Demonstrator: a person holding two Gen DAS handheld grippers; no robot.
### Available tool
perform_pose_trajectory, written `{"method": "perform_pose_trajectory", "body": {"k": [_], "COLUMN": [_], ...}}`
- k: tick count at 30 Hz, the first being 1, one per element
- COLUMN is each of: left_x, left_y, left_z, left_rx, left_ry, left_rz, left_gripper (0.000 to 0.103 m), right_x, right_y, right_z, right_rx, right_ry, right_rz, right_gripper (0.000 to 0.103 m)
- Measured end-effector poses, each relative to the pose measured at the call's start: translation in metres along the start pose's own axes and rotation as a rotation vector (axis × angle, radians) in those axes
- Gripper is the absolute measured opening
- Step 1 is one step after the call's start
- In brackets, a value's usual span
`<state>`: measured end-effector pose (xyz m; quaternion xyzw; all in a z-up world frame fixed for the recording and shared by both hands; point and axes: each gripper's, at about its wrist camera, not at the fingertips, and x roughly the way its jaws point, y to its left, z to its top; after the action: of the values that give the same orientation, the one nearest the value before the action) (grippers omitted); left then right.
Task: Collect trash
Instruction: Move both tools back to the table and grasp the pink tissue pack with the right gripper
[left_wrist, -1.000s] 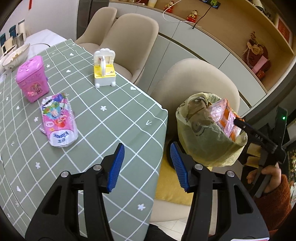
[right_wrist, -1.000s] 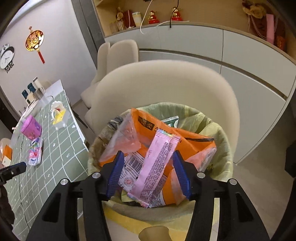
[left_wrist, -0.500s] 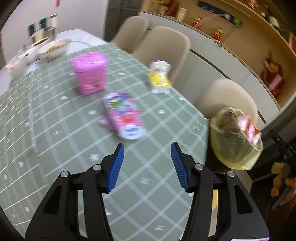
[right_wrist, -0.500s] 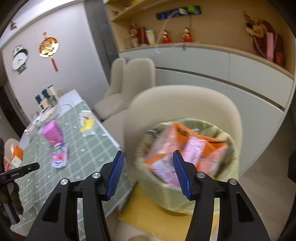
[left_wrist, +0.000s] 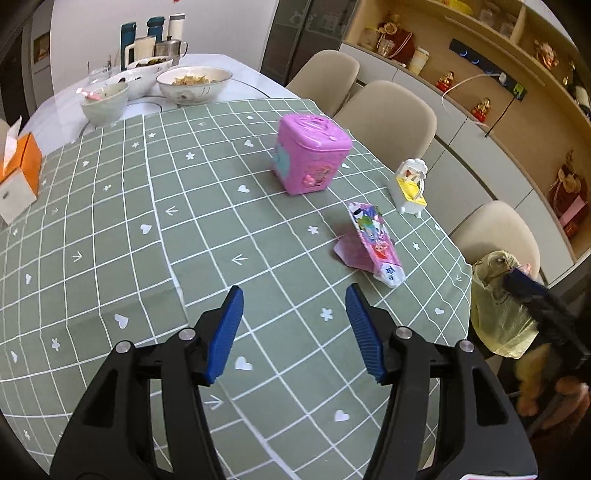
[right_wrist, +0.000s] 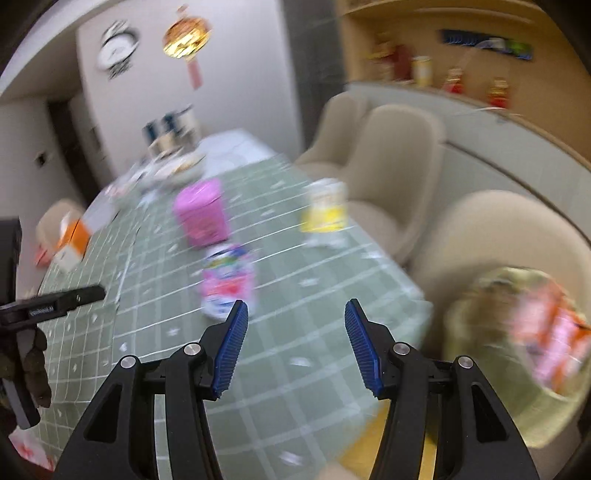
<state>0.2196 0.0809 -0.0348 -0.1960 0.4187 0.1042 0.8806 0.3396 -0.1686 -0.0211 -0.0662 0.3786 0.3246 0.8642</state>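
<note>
A pink printed snack wrapper (left_wrist: 373, 242) lies on the green checked tablecloth (left_wrist: 110, 221) near the right edge; the blurred right wrist view shows the wrapper (right_wrist: 227, 282) too. My left gripper (left_wrist: 293, 336) hovers over the cloth short of the wrapper, its jaws opening with nothing between them. My right gripper (right_wrist: 293, 349) is open and empty over the table's corner. The lined trash bin (right_wrist: 517, 350) full of orange and pink packets stands on a chair to its right; the left wrist view catches the bin (left_wrist: 498, 314) beyond the table edge.
A pink tin box (left_wrist: 312, 155) and a small yellow-and-white toy (left_wrist: 410, 186) stand behind the wrapper. Bowls (left_wrist: 194, 83), cups and bottles crowd the far end, an orange tissue box (left_wrist: 16, 171) sits at the left. Beige chairs (left_wrist: 391, 114) line the right side before a cabinet wall.
Both grippers have swung left, away from the bin and over the table. The right gripper no longer hangs over the packets in the bin. The left gripper's jaws stand slightly wider.
</note>
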Motion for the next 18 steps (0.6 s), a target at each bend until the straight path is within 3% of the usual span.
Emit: {"method": "perform_pose_trajectory", "body": {"k": [3, 7, 10, 13, 15, 16, 18], "left_x": [0.002, 0.004, 0.005, 0.008, 0.012, 0.014, 0.018], "left_y": [0.013, 0.039, 0.054, 0.069, 0.076, 0.077, 0.076], "left_z": [-0.006, -0.016, -0.026, -0.033, -0.035, -0.034, -0.032], "left_rx": [0.014, -0.033, -0.037, -0.061, -0.072, -0.074, -0.066], "left_ry": [-0.014, 0.015, 0.032, 0.051, 0.061, 0.065, 0.070], "left_rz": [0.003, -0.030, -0.029, -0.036, -0.040, -0.046, -0.066], "left_gripper": [0.055, 0.055, 0.055, 0.055, 0.055, 0.055, 0.055], "right_x": [0.050, 0.098, 0.136, 0.161, 0.159, 0.153, 0.138], "right_y": [0.038, 0.066, 0.064, 0.052, 0.045, 0.040, 0.033], "right_z": [0.002, 0.008, 0.017, 0.019, 0.018, 0.017, 0.016], "right_rx": [-0.059, -0.144, -0.148, -0.095, -0.064, -0.038, 0.003], "right_ry": [0.049, 0.089, 0.118, 0.182, 0.164, 0.152, 0.137], "right_rz": [0.101, 0.056, -0.023, -0.004, 0.029, 0.045, 0.080], "right_gripper": [0.052, 0.052, 0.052, 0.052, 0.051, 0.036, 0.021]}}
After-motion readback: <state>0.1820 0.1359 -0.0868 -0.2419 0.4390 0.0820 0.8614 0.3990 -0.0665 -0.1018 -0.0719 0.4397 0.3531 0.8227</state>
